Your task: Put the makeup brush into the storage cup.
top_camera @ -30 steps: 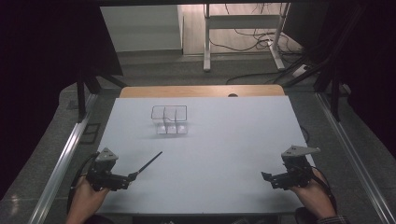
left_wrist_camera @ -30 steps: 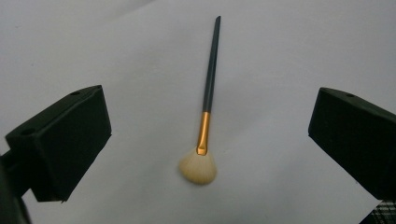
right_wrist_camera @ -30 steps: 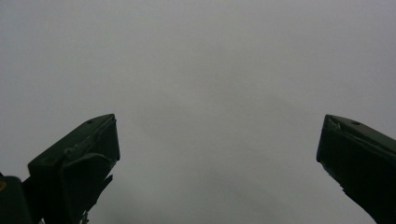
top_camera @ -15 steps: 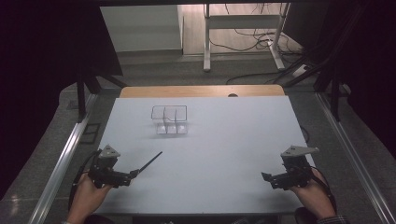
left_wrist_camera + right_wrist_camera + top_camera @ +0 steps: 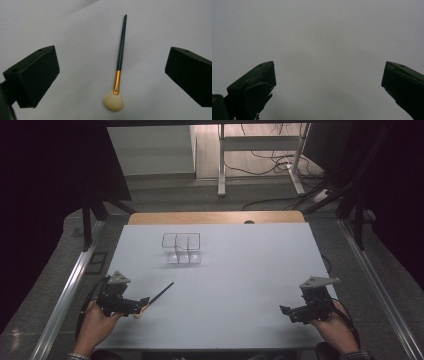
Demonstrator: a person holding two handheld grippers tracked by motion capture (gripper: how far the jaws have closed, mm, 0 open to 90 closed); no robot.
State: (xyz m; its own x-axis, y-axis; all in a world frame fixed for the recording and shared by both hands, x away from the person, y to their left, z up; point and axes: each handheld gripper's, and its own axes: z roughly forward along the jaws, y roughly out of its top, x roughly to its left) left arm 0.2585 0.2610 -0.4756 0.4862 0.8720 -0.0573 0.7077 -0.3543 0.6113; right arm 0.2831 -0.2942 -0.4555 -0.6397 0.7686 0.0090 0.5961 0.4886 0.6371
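Near left of white table (image 5: 240, 285) | left gripper (image 5: 112, 75) jaws wide apart, straddling black-handled makeup brush with gold ferrule and cream bristles (image 5: 120, 60), lying flat, untouched | step: approach to grasp | next: lower, close on handle | right gripper (image 5: 328, 82) apart, idle, near right | clear plastic divided organiser (image 5: 181, 248) far, likely destination.

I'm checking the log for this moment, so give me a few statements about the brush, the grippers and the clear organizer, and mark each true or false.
1. The left gripper is shut on the brush. False: its jaws stand wide open, with the brush lying on the table between them.
2. The brush has a dark handle, a gold ferrule and pale bristles. True.
3. The clear organizer holds the brush. False: the brush lies apart from it, on the person's side, by the left gripper.
4. The right gripper is open, with bare table between its jaws. True.
5. The bristle end points toward the left gripper. True.
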